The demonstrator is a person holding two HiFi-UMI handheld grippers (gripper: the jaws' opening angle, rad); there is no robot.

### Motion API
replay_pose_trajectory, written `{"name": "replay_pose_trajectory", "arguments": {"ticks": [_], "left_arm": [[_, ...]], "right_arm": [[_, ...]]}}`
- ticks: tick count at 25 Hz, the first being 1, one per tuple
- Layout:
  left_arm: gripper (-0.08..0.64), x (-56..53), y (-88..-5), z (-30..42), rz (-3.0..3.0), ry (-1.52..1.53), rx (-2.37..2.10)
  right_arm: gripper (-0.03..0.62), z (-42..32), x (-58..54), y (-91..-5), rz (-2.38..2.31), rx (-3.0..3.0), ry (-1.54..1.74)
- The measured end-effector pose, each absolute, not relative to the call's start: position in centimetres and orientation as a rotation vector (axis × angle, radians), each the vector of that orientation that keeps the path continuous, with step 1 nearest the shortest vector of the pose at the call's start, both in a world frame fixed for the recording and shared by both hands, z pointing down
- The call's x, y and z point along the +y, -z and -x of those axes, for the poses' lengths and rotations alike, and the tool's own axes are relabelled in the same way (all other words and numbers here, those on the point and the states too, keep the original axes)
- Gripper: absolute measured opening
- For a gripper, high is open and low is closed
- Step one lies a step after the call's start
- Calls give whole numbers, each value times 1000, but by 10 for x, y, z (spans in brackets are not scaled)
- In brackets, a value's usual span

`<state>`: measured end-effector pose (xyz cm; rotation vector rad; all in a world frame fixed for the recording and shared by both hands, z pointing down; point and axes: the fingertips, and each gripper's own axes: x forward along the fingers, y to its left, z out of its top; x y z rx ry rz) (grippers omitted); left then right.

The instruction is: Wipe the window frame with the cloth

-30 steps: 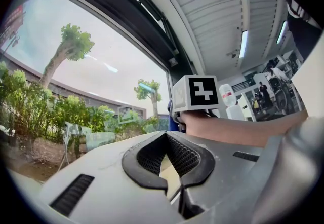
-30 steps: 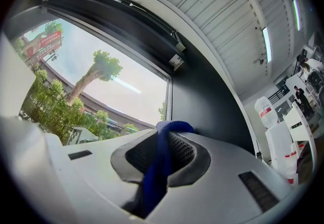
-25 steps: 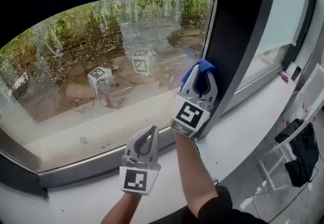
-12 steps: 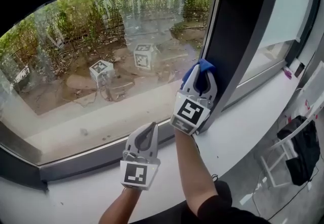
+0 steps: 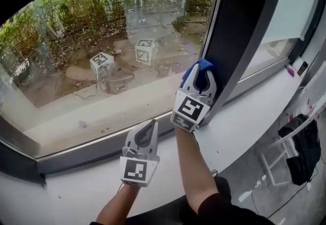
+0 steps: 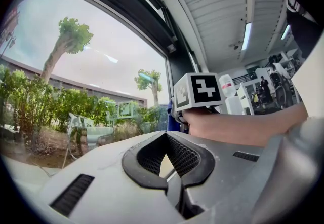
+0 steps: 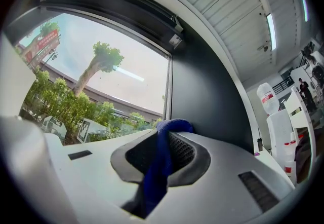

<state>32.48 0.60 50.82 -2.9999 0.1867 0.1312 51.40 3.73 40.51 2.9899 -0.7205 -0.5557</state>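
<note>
Glass (image 5: 102, 66) of a wide window fills the left, with shrubs and bare earth beyond it; below it, the left gripper (image 5: 152, 125) points at the grey lower rail (image 5: 86, 151), its jaws pressed together on nothing; just to the right and higher, the right gripper (image 5: 201, 74) is aimed at the foot of the dark upright of the window frame (image 5: 237, 35), jaws pinching a blue cloth (image 5: 206, 64) whose bunched end sticks out past the tips and appears to touch the upright where it meets the pane; the right gripper view shows the cloth running down between the pads; a white sill (image 5: 244, 122) runs on rightward to a white chair (image 5: 275, 163) carrying a dark bag (image 5: 300, 150). The cloth looks soft, light and limp, likely to fold or slide under pressure; a hold near its middle, leaving a thick wad proud of the jaws, should suit wiping.
</note>
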Motion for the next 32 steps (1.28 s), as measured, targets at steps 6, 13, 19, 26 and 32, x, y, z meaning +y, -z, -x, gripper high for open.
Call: {"name": "replay_pose_trajectory", "arguments": {"ticks": [6,13,19,26,32], "left_arm": [[3,5,-527,-321,3001,-73,192],[3,2,-534,-315,3011,-62,210],[3,-4,-546,-310,3049,-47,233],[3,-7,-559,-306,3073,-6,248],[3,-11,-568,-303,3087,21,270]], "right_arm": [[31,-516,36,-435,-2966,-740,502],[31,-515,35,-459,-2959,-749,439],[31,-515,32,-480,-2939,-749,381],[31,-516,33,-509,-2919,-751,294],[31,-517,30,-516,-2920,-798,297]]}}
